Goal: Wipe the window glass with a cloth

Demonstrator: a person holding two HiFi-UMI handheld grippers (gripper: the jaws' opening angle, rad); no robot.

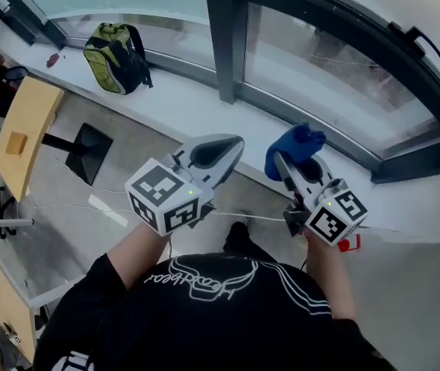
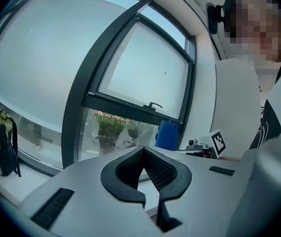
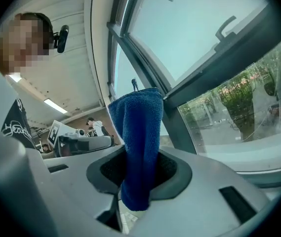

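Observation:
A blue cloth [image 1: 297, 142] is clamped in my right gripper [image 1: 285, 159], which is shut on it and held just short of the sill below the window glass [image 1: 320, 60]. In the right gripper view the blue cloth [image 3: 140, 142] stands up out of the jaws and droops below them, with the window glass [image 3: 189, 28] close ahead. My left gripper [image 1: 233, 142] hovers to the left of the right one, shut with nothing in it. In the left gripper view my left gripper [image 2: 143, 151] points at the window glass [image 2: 150, 68], and the blue cloth [image 2: 169, 134] shows beyond it.
A dark window post [image 1: 223, 37] splits the panes above a white sill [image 1: 181, 99]. A green backpack [image 1: 115, 56] leans on the sill at the left. A wooden table [image 1: 26, 130] on a black foot stands further left. A window handle [image 3: 226, 26] sits on the frame.

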